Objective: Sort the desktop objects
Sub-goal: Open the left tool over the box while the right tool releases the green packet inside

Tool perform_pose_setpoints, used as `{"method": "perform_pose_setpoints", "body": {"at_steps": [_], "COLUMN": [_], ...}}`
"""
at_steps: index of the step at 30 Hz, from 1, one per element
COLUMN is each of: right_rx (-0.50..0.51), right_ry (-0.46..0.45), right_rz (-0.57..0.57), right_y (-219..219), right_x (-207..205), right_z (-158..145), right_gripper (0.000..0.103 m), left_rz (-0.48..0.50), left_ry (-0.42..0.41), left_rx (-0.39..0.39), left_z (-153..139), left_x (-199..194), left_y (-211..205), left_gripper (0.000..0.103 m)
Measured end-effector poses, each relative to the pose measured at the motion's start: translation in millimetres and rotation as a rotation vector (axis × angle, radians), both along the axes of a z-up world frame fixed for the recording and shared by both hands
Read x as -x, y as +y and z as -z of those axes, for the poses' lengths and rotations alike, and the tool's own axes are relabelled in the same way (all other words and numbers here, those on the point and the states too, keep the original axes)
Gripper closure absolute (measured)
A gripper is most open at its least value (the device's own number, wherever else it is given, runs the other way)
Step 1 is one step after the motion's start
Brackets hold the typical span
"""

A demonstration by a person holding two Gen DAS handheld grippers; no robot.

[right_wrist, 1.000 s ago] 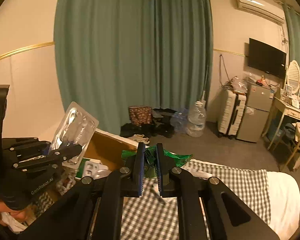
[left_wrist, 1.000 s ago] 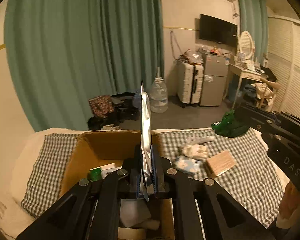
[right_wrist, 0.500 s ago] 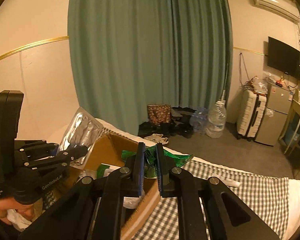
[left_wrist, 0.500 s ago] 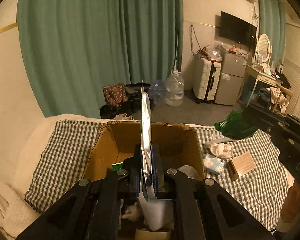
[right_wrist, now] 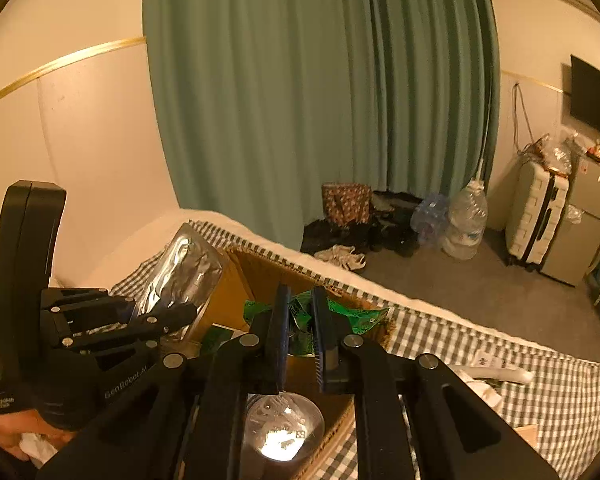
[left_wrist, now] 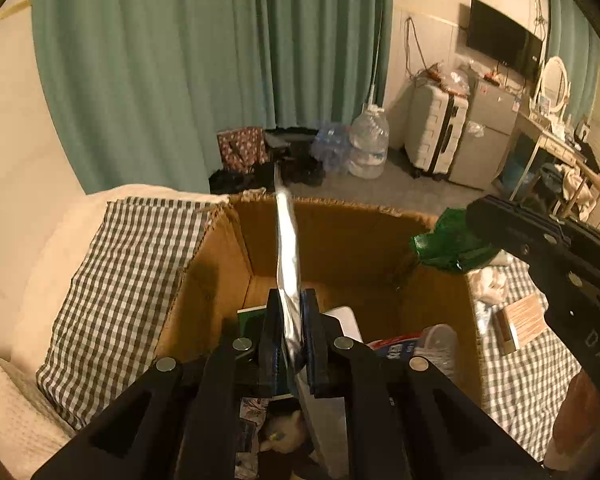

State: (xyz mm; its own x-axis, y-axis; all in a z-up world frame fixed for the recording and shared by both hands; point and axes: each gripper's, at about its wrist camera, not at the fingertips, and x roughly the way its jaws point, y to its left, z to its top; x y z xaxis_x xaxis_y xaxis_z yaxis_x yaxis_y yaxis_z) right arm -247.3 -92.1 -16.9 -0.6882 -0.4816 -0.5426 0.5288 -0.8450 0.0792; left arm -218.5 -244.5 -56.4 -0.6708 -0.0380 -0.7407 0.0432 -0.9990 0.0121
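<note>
Your left gripper [left_wrist: 290, 330] was clamped on a silver blister pack [left_wrist: 287, 248], edge-on between its jaws and standing up past the tips, over the open cardboard box [left_wrist: 216, 256]. Only your right wrist view showed that pack's broad foil face [right_wrist: 180, 276], off to the left of the right jaws, and your hand [right_wrist: 16, 436] under the left tool. Your right gripper [right_wrist: 300, 322] had its jaws closed on a crumpled green wrapper [right_wrist: 356, 314], which spread out to both sides of the tips; in the left view that wrapper [left_wrist: 448, 244] hung at the box's far right corner.

Below the left jaws, the box held a white carton [left_wrist: 346, 320], a red-and-blue printed packet [left_wrist: 396, 350] and a clear plastic piece [left_wrist: 440, 346]. Below the right jaws, a clear round lid or cup [right_wrist: 284, 428] caught a bright glare.

The box sat on a checked cloth [left_wrist: 124, 280] over a pale cushioned surface. To the right of the box on the cloth lay a small tan box [left_wrist: 520, 322] and crumpled white wrapping [left_wrist: 490, 280].

Beyond the tips stood a green curtain [right_wrist: 320, 100], a large water bottle [right_wrist: 466, 220], a pale suitcase [right_wrist: 536, 216] and a wall television [left_wrist: 504, 46].

The items deepest in the box were dark and hidden behind the gripper frames, and the print on the packets was too blurred to read.
</note>
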Motion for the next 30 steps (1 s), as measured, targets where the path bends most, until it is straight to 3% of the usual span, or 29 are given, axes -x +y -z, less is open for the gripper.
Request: {"method": "perform_pose_setpoints", "body": {"at_steps": [9,16,19,23,26,30], "right_rx": [-0.024,-0.047,-0.031,-0.011,0.003,0.024], "right_ry": [-0.083,-0.062,-0.052,-0.024,0.008,0.017], "right_rz": [-0.022,-0.007,0.017,0.057,0.103,0.151], "right_y": [-14,-17,-9,7,26,48], "right_x": [25,29,26,20,10,1], "right_z": [37,43,40,28,19,9], "right_gripper": [0.093,0.078,0.077,0.074,0.069,0.068], "left_rz": [-0.021,-0.028,-0.036,-0.035,-0.009,0.013], "left_ry": [-0.036,-0.012,0.024,0.051,0.066,0.106], "left_rx": [-0.036,0.008,0.002,-0.004,0.024,0.025], "left_z": [17,11,2,-7,-14,-31], "left_x": [12,10,5,0,-4,-11], "left_y": [-6,1,2,6,18,31], "left_gripper": [0.094,0.092,0.091,0.076,0.076,0.064]}}
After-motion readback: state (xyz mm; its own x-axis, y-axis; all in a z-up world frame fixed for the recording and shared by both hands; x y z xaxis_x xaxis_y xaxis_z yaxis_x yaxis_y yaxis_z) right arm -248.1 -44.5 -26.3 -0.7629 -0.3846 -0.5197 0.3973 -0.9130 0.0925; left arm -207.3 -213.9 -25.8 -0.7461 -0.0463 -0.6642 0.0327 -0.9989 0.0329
